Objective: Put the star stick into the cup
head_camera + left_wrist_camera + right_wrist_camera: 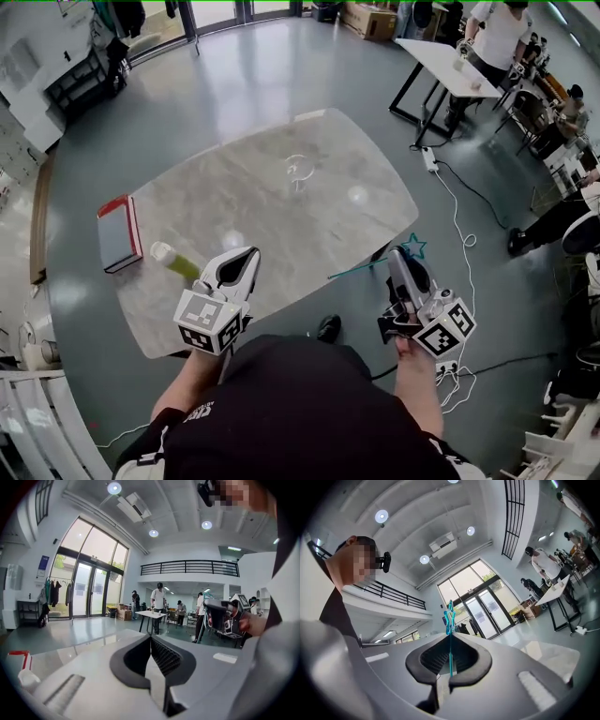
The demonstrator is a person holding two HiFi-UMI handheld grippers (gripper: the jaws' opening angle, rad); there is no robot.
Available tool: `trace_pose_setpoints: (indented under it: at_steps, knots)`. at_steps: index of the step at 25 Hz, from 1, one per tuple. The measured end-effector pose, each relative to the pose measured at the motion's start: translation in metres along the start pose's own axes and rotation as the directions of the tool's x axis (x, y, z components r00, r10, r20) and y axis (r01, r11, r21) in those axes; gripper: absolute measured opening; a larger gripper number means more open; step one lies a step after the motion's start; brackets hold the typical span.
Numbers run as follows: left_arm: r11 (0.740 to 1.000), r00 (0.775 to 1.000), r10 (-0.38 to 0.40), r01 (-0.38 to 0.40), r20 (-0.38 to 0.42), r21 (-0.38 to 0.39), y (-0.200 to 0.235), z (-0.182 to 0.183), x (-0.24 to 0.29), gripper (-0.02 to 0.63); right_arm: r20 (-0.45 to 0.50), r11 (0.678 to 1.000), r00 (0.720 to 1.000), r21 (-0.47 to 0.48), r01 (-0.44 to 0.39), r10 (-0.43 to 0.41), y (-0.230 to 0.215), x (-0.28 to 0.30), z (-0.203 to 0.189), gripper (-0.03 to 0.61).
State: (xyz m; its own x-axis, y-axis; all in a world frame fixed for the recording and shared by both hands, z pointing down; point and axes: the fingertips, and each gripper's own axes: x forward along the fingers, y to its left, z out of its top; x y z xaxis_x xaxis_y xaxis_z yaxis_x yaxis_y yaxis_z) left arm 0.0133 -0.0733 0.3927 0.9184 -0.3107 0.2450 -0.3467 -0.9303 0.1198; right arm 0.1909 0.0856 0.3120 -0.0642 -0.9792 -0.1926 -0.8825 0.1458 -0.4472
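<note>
A clear glass cup [298, 172] stands on the far middle of the marble table [225, 192]. My right gripper [401, 264] is off the table's right corner, shut on the teal star stick [412, 247]. The star is at the gripper's tip and the thin stem runs back left over the table edge. In the right gripper view the stick [449, 617] stands up between the closed jaws of my right gripper [450, 639], star on top. My left gripper [242, 267] hovers over the table's near edge. Its jaws meet with nothing between them [151, 639].
A red book [119, 232] lies at the table's left end, with a bottle of green liquid [174, 262] on its side near my left gripper. Beyond, people stand at a white table [441, 64]. Cables and a power strip [430, 158] lie on the floor to the right.
</note>
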Motion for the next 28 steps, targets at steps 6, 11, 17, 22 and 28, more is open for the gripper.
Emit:
trace_pose_setpoints:
  at_steps: [6, 11, 17, 22, 28]
  knots:
    - [0.992, 0.993, 0.121, -0.121, 0.012, -0.026, -0.001, 0.013, 0.033, 0.003, -0.052, 0.994, 0.993, 0.031, -0.107, 0.108, -0.049, 0.023, 0.019, 0.02]
    - [0.979, 0.98, 0.201, -0.201, 0.003, -0.043, -0.011, 0.014, 0.05, 0.003, -0.092, 0.983, 0.981, 0.077, -0.166, 0.172, -0.083, 0.034, 0.021, 0.02]
    - [0.962, 0.964, 0.263, -0.265, -0.034, -0.071, 0.0, 0.008, 0.06, 0.003, -0.129, 0.972, 0.967, 0.121, -0.203, 0.218, -0.106, 0.062, 0.018, 0.02]
    - [0.963, 0.966, 0.257, -0.259, -0.036, -0.078, 0.014, 0.011, 0.082, 0.003, -0.152, 0.967, 0.96, 0.132, -0.216, 0.235, -0.119, 0.09, 0.014, 0.02]
    - [0.974, 0.977, 0.214, -0.215, -0.02, -0.077, 0.029, 0.028, 0.113, 0.003, -0.179, 0.966, 0.953, 0.136, -0.221, 0.243, -0.13, 0.133, 0.01, 0.02]
